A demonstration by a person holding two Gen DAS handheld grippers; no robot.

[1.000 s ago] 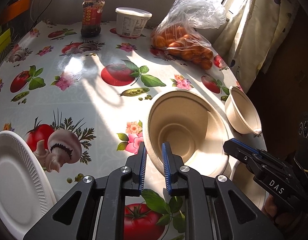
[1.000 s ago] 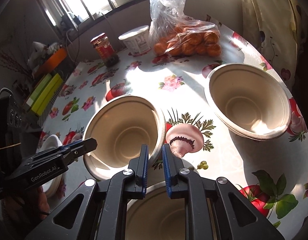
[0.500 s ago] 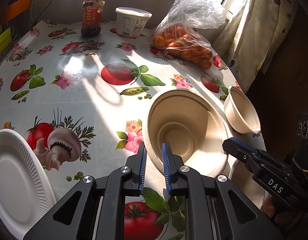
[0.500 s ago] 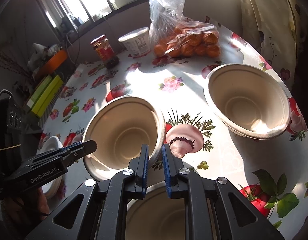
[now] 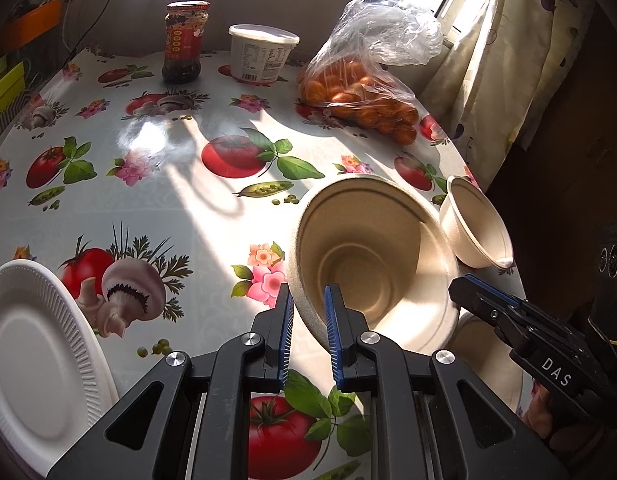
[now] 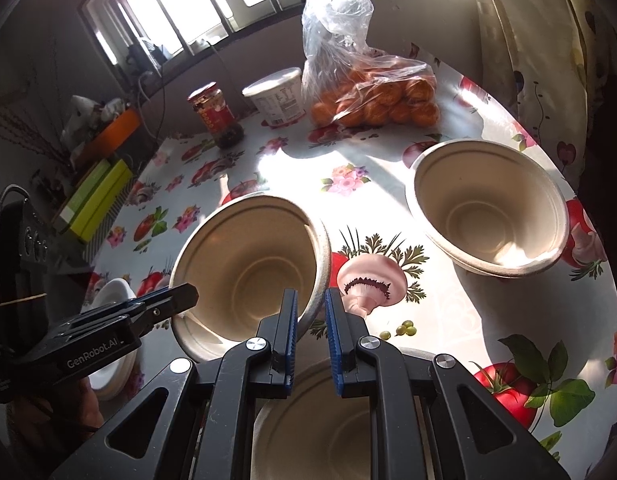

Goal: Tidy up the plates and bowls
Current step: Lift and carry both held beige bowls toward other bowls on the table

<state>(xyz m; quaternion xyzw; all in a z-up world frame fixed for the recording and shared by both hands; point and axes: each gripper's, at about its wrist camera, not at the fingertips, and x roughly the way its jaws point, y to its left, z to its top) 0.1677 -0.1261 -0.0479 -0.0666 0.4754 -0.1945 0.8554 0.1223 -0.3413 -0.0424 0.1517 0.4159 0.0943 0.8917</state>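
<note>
The right gripper (image 5: 472, 294) has white letters on its black side — they say "DAS". The left gripper (image 6: 180, 300) has the words "GenRobot.AI" on its side. The red jar (image 5: 185, 40) has a label with marks on it, and the white tub (image 5: 262, 54) has small print (both too tiny and blurry to read).

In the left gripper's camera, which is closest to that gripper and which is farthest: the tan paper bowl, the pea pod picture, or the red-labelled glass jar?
1. Tan paper bowl: pinched at its rim by the left gripper.
2. Pea pod picture: mid-table, just beyond the bowl.
3. Red-labelled glass jar: far edge, by the wall.
</note>
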